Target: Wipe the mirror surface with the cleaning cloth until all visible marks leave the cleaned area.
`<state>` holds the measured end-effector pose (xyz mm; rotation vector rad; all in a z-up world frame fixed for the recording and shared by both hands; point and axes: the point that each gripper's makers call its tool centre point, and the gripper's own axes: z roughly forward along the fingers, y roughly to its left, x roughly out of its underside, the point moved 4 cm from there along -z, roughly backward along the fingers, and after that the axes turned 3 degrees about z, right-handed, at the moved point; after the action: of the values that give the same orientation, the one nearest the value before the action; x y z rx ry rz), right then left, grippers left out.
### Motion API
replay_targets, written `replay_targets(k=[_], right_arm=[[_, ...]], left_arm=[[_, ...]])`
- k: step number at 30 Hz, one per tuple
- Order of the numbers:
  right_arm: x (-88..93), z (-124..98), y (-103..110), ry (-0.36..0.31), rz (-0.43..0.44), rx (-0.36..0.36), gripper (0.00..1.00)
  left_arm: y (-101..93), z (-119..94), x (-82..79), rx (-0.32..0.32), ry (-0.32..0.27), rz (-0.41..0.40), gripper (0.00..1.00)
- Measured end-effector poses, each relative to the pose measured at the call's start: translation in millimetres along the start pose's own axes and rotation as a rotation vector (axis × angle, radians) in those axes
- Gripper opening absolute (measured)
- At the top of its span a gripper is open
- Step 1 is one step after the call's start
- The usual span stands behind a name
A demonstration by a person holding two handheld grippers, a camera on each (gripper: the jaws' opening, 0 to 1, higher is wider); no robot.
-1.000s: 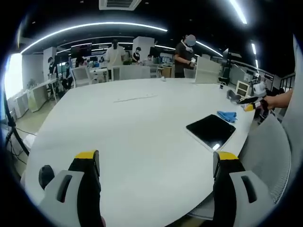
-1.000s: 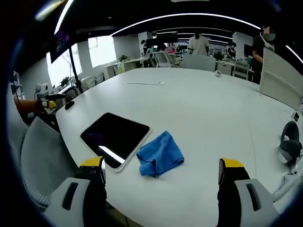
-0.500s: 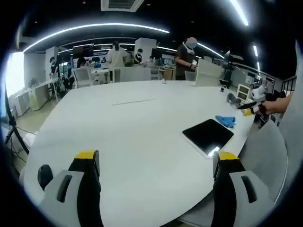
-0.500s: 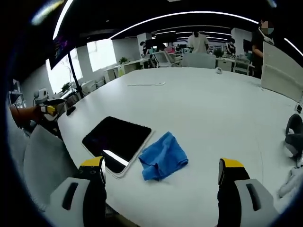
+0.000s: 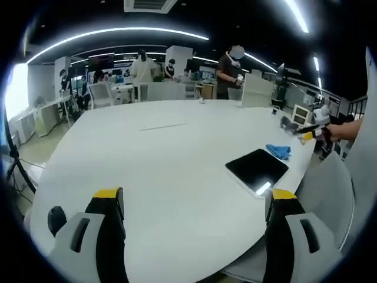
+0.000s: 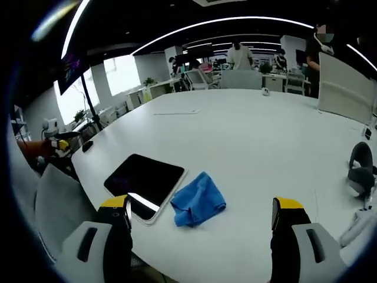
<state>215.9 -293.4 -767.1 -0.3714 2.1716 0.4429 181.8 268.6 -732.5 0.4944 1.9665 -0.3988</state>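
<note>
Right gripper (image 6: 200, 227): your jaws are spread and empty above the table (image 6: 247, 135) edge.
Left gripper (image 5: 191, 221): released, holding nothing.
Cloth (image 6: 197, 200): crumpled, touching the mirror (image 6: 144, 180) corner.
Risk: a shallow pinch may drag the cloth off the table edge.

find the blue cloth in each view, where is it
Left gripper view: the blue cloth lies far right, just beyond the dark mirror.
Right gripper view: the blue cloth is low centre, right of the mirror.
Shared landmark: the mirror beside it on the white table.
</note>
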Motion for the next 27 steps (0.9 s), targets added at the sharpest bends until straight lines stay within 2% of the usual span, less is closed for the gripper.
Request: replay_targets(k=[3,6,10,14,22,27], right_arm=[[3.1,0,-7,0.005,0.013,0.012,0.98],[4.5,4,-2,0.001,0.01,0.007,0.99],[6.6,10,1,-0.001,0.012,0.011,0.98],[5.6,9,12,-0.011,0.0,0.005,0.98],[13.0,10,13,0.008,-0.014,0.018,0.98],[13.4,7,12,-0.003,-0.001,0.027,0.98]], left_arm=[[-2.9,-1,7.2,-0.011,0.022,-0.016,0.99],[-11.0,-4,7.4,-0.01,0.026,0.027,0.99],[-8.4,-7,16.3,-0.012,0.045,-0.014,0.99],[-2.3,-4,14.5,-0.016,0.026,-0.037,0.99],[-6.7,5,-2.8,0.019,0.011,0.0,0.99],[-2.2,7,-3.6,0.031,0.003,-0.009,0.99]])
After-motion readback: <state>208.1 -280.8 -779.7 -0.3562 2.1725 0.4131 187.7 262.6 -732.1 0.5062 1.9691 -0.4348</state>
